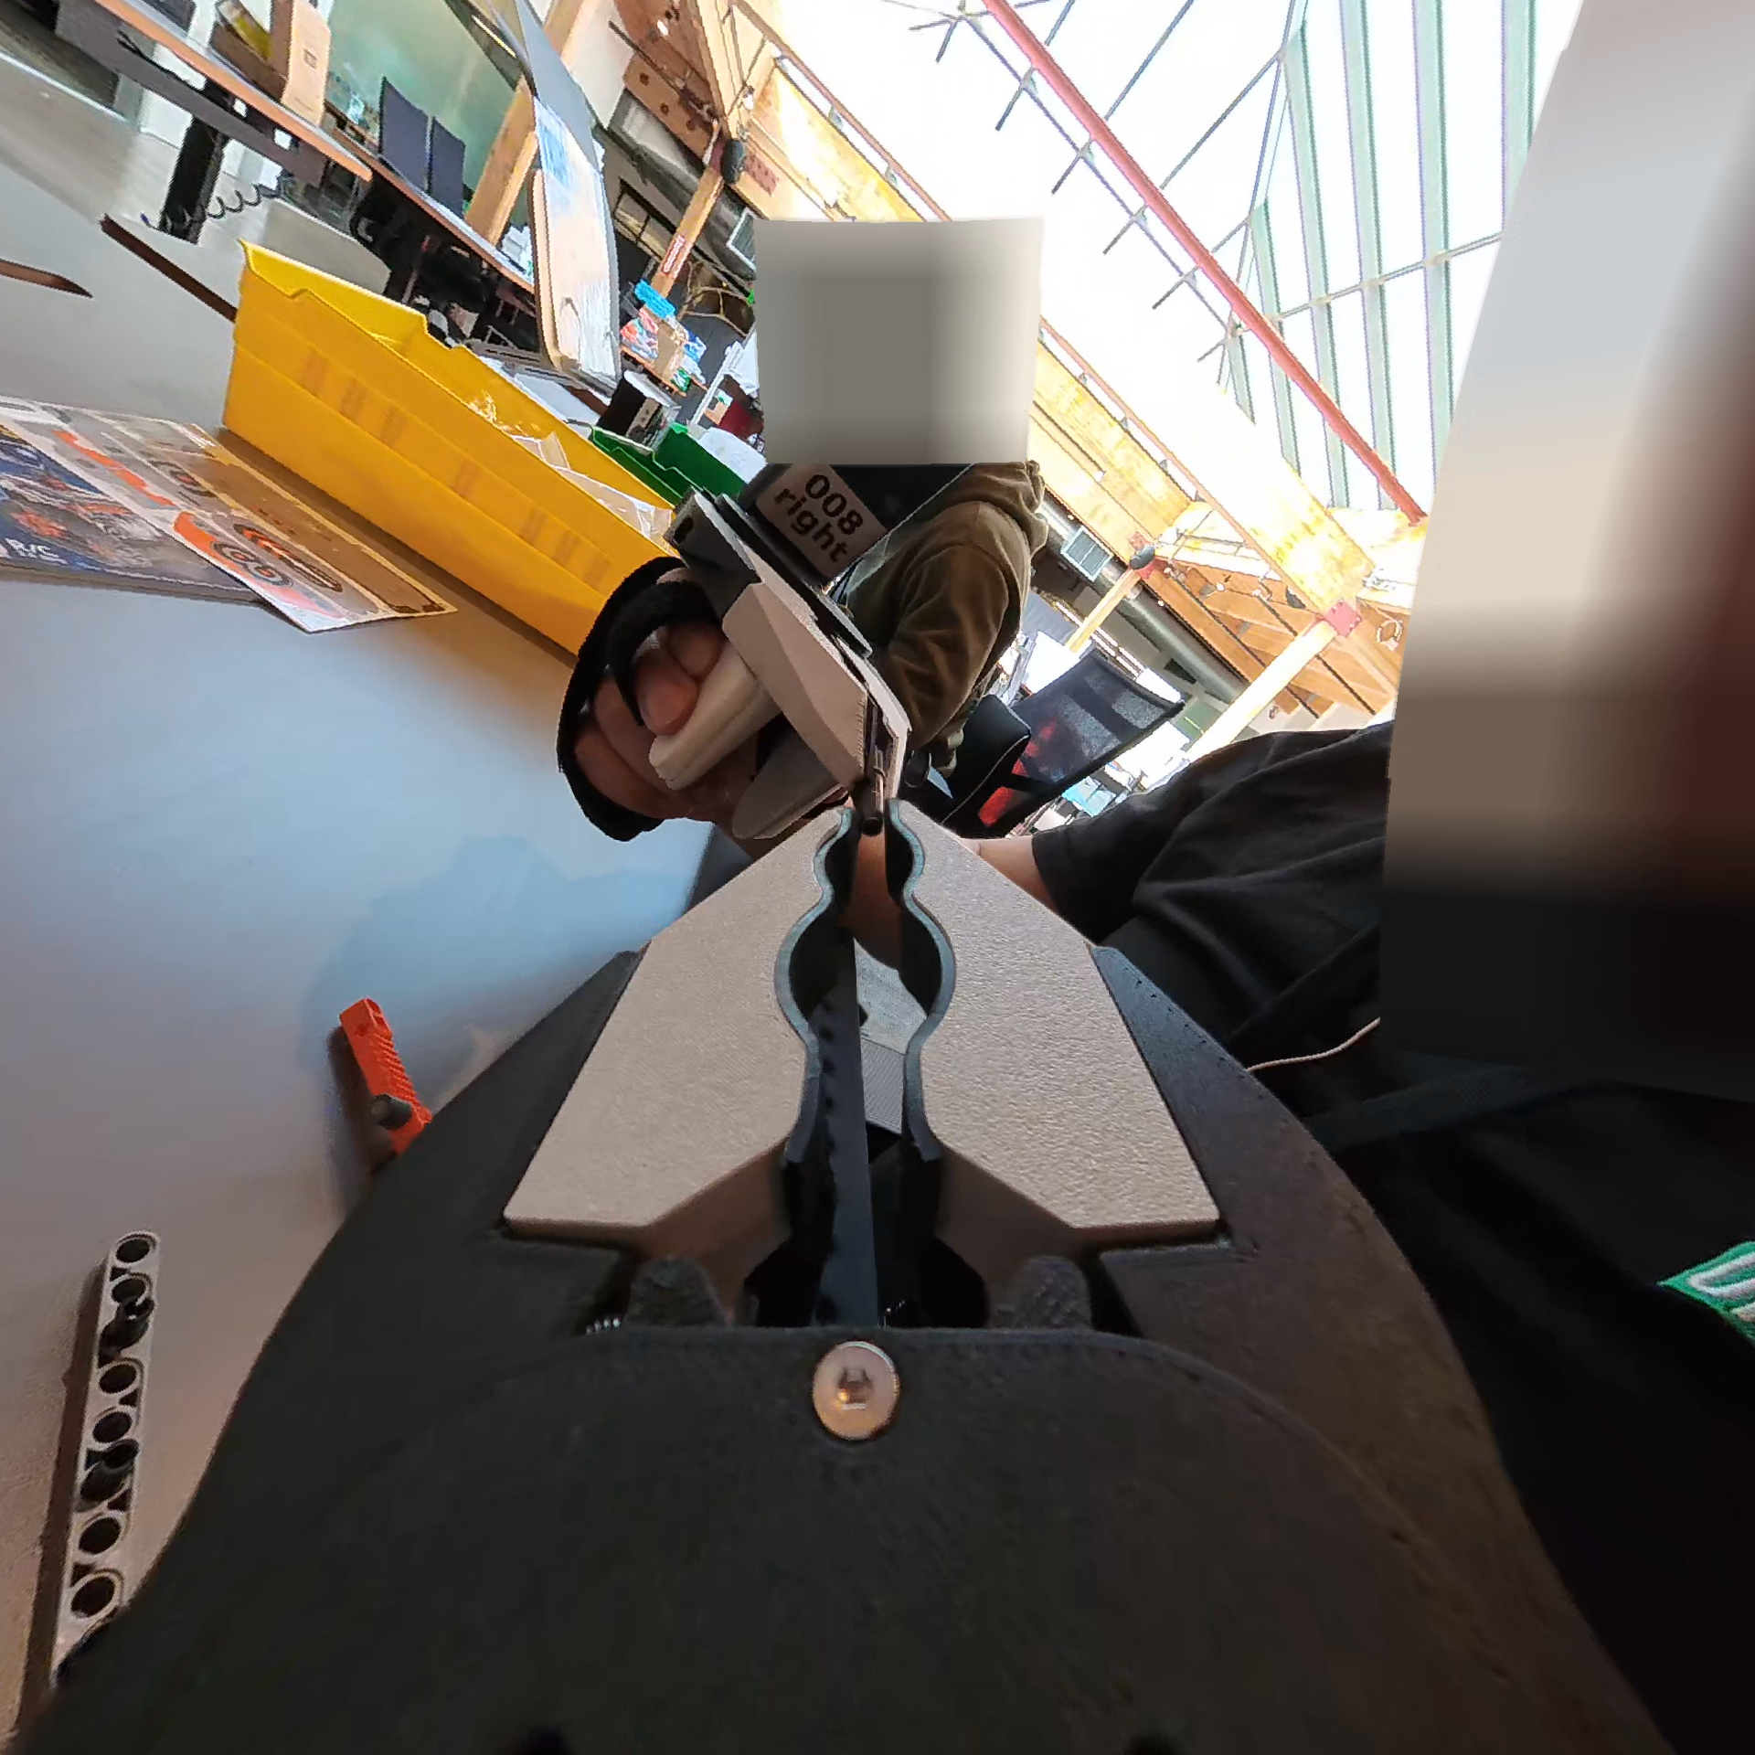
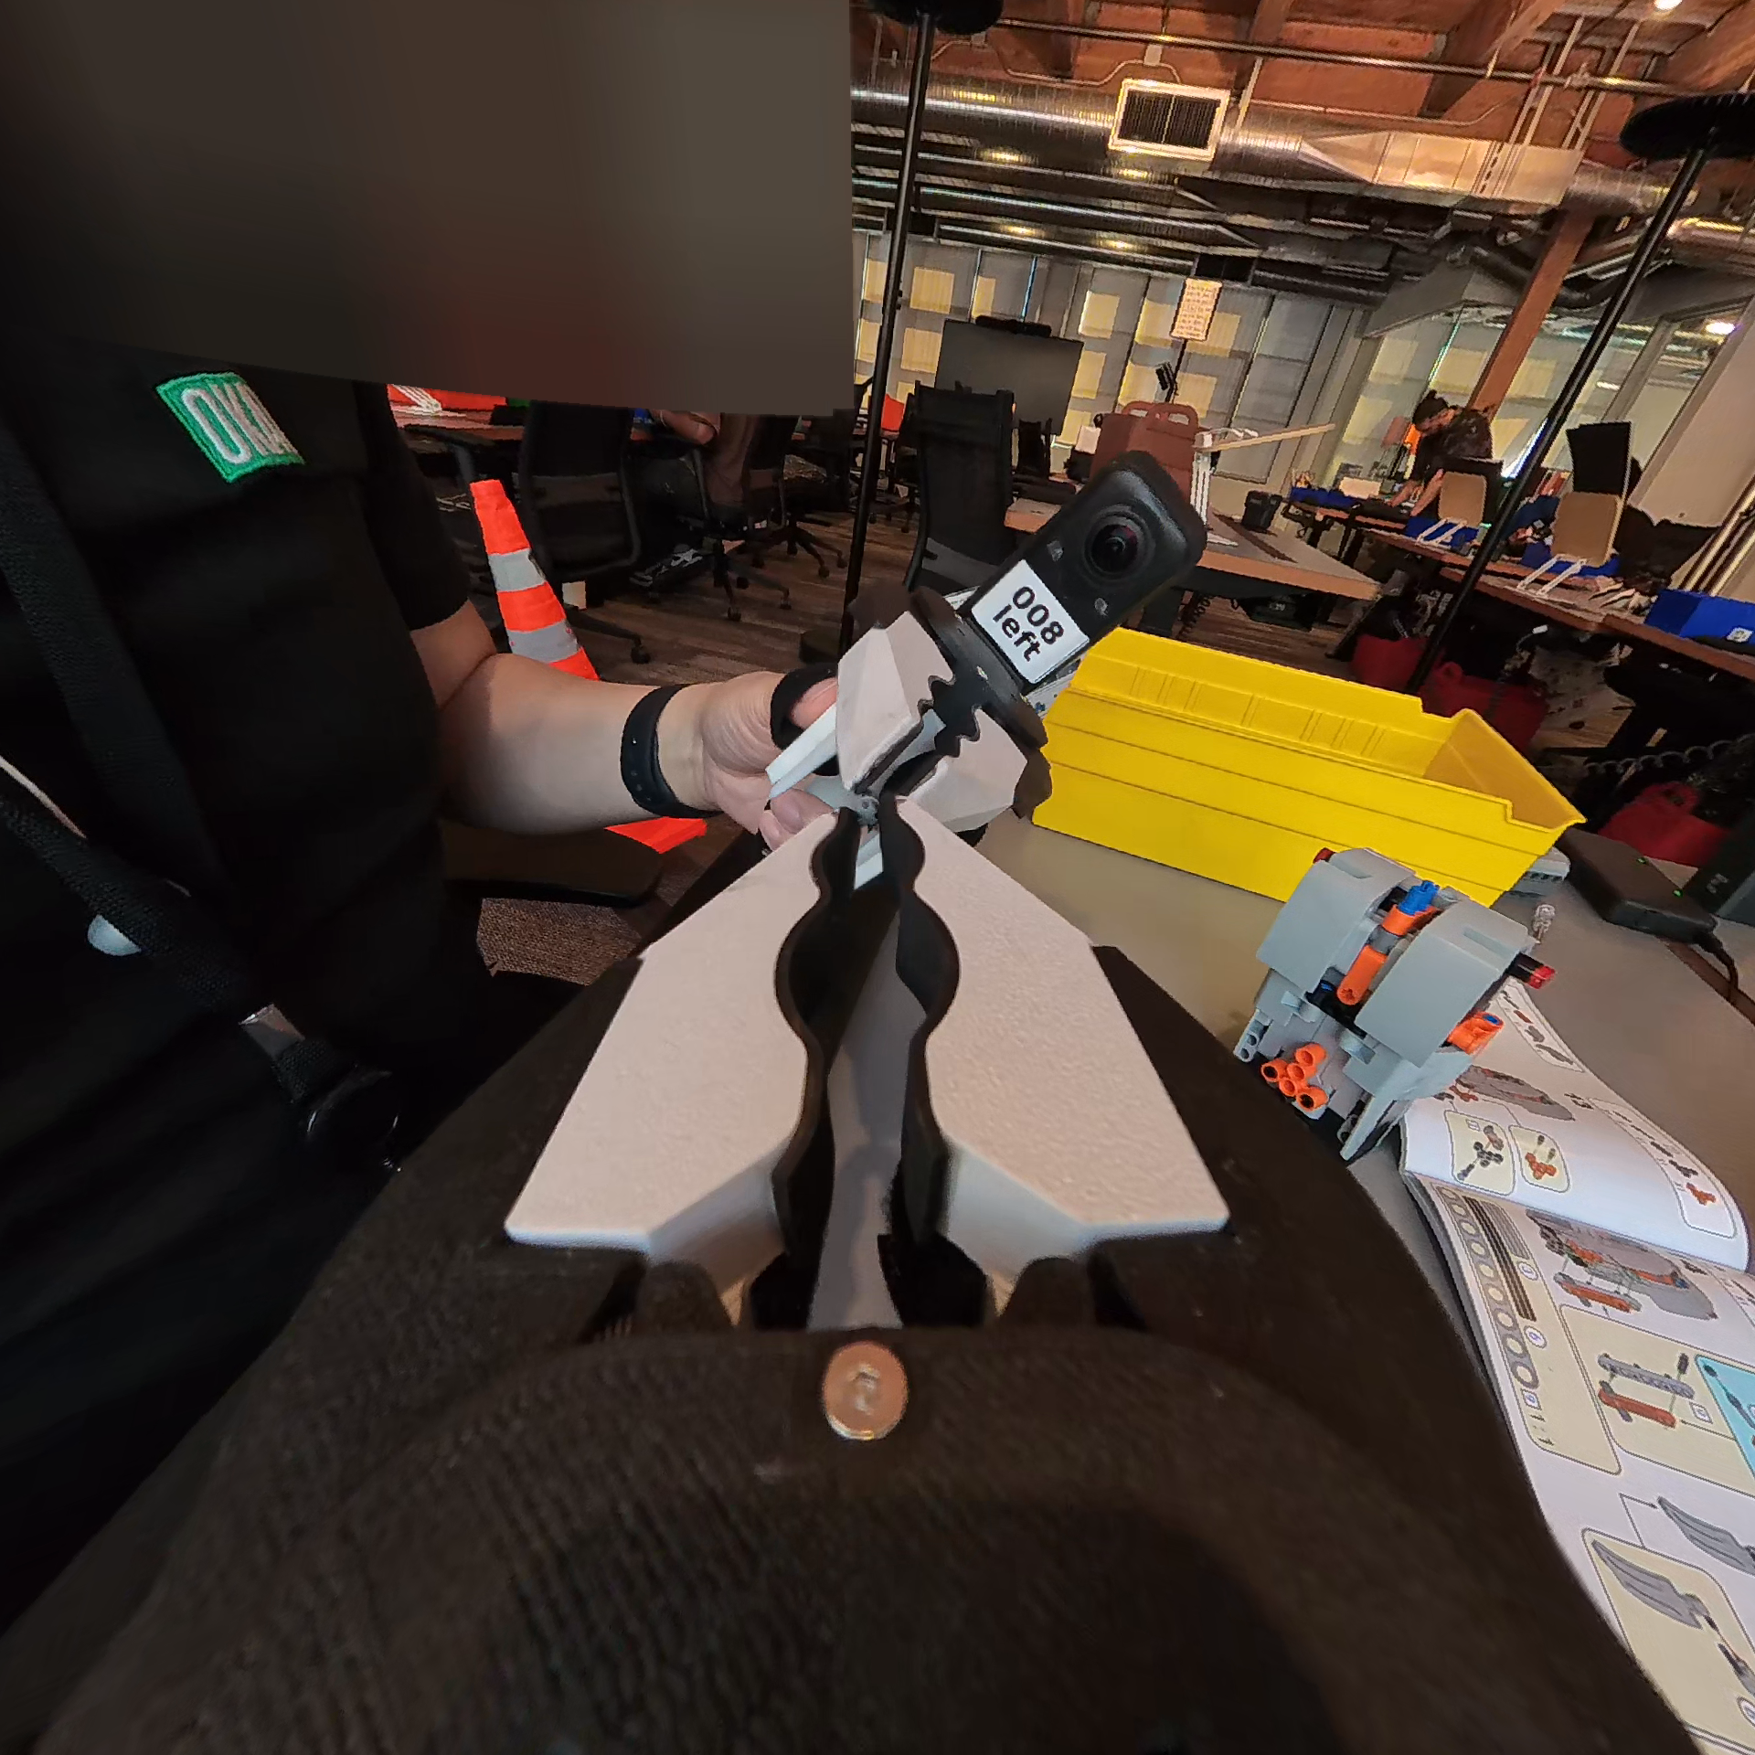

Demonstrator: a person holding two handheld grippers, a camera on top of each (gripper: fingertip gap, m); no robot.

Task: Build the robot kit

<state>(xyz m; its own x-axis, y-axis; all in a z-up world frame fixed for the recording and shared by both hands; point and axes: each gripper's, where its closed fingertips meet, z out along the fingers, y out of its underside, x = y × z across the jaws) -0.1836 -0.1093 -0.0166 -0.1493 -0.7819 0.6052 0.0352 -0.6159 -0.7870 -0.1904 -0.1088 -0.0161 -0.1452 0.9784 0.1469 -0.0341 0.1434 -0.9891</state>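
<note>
My left gripper is shut on a thin black toothed strip that runs along the gap between its jaws. My right gripper is shut on a long light grey part. Both are held up above the grey table, tip to tip. In the left wrist view the right gripper meets my tips with a small dark stub in its fingers. In the right wrist view the left gripper touches my tips. A person's hand holds each gripper.
A yellow bin stands on the table. An orange piece and a grey holed beam lie at the left. A grey and orange brick model stands beside an open instruction booklet. An orange cone stands on the floor. My two grippers' fingertips are within a few centimetres of each other. The orange piece is about 15 centimeters from both grippers' fingertips.
</note>
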